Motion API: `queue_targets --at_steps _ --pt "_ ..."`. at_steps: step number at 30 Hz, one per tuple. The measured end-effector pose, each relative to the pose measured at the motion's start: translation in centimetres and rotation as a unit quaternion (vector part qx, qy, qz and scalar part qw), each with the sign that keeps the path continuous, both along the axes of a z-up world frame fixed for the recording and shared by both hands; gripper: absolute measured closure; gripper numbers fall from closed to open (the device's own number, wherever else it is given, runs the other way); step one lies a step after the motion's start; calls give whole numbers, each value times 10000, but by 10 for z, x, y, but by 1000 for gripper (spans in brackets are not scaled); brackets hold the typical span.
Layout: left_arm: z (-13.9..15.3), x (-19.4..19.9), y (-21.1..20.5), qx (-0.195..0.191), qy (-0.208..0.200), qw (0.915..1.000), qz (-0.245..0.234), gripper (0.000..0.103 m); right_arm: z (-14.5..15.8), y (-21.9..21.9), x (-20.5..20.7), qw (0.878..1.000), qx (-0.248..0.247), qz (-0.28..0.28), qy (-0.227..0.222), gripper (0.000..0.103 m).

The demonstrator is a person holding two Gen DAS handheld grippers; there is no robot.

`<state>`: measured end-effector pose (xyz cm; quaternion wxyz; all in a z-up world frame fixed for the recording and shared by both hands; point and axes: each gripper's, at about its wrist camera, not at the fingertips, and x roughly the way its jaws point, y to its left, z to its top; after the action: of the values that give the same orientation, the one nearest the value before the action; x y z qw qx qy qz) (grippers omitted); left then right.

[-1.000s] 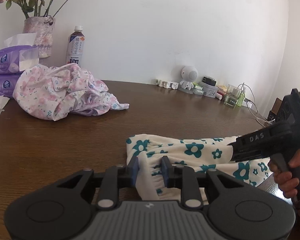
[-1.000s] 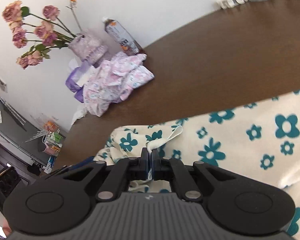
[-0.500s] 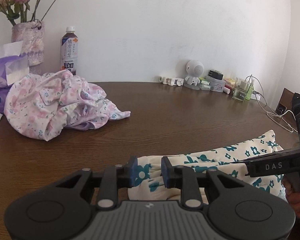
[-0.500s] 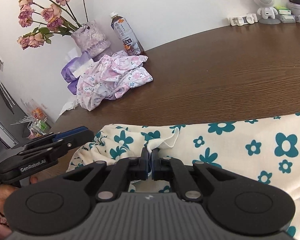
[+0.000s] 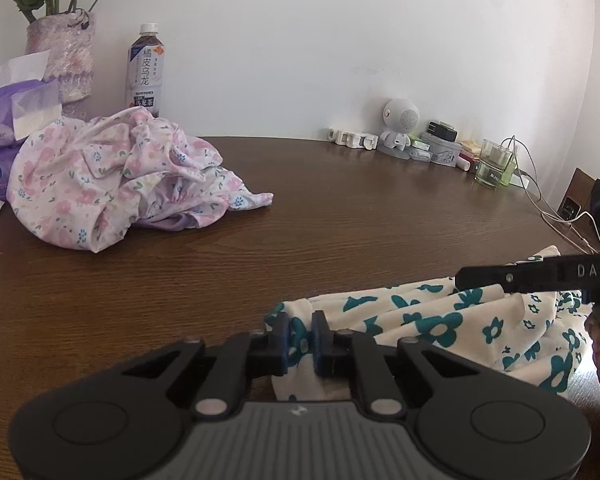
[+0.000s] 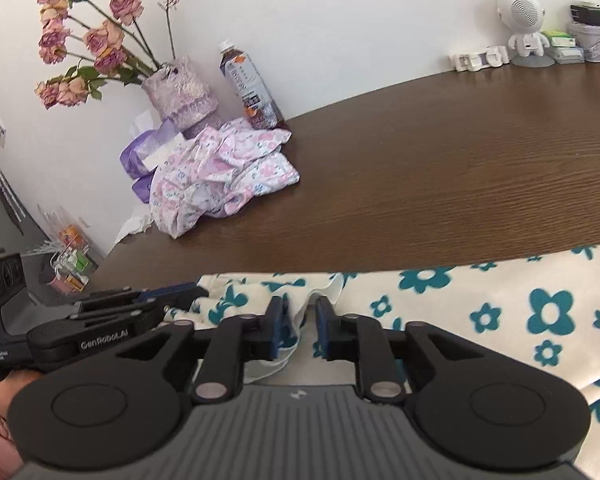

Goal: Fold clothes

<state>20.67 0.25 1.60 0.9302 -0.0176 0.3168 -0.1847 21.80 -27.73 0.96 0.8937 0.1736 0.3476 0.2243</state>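
Cream cotton garment with teal flowers (image 5: 440, 320) lies rumpled on the dark wood-grain table (image 5: 300, 220). Left wrist view: left gripper (image 5: 299, 340), fingers slightly apart, cloth edge between them; only this view shows a green-tinted glass (image 5: 494, 166). Right wrist view: right gripper (image 6: 302, 326), fingers spread, white hem between them; only here, dried pink roses (image 6: 80, 40) above a crumpled pink floral garment (image 6: 224, 172).

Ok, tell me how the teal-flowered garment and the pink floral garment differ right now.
The teal-flowered garment is cream with large teal flowers; the pink floral garment is pale with small pink blooms. The teal one lies stretched out near both grippers, its edge between the fingers of the left gripper; the pink one sits crumpled and untouched beside the bottle. Both rest on the brown table.
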Motion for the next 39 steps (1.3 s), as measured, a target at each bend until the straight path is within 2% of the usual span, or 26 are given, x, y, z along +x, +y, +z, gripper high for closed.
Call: queue_targets --at_steps 1,4,6,7,9,12,14,16,18,21,24,32,39 --pt "1 -2 1 -23 -19 10000 13 98 2 -2 3 10000 10 -62 -23 68" --pt "3 -3 4 -54 -55 10000 59 100 6 -6 11 9998 20 -204 -71 68" --pt "3 -4 8 -75 -50 9999 101 101 3 3 20 9999 -92 -68 17 70" --pt "2 -5 10 -88 -40 9999 130 101 -1 10 23 9998 -184 13 94 83" --pt "2 -6 16 -177 -52 9995 257 101 -6 21 25 9993 -318 151 147 98" --pt "8 -8 20 -385 -242 9987 248 99 -7 34 24 9986 -389 340 95 99" --pt "10 -6 16 -383 -288 9987 188 90 -6 37 22 9985 -313 438 46 98" --pt "10 -1 10 -287 -232 9992 140 73 -5 38 21 9984 -380 425 5 99" --pt "7 7 5 -262 -92 9996 78 71 -5 38 20 9982 -428 410 -27 98" --pt "-2 17 -1 -153 120 9998 -7 72 -5 32 18 9986 -386 369 -32 98" --pt "-5 17 -1 11 115 9999 -33 93 -6 29 17 9985 -430 333 -43 98" --pt "-1 4 4 54 -115 9999 104 96 -7 20 15 9988 -452 149 -75 91" --pt "-4 2 10 35 3 9999 149 96 -10 17 16 9989 -459 65 -72 91"
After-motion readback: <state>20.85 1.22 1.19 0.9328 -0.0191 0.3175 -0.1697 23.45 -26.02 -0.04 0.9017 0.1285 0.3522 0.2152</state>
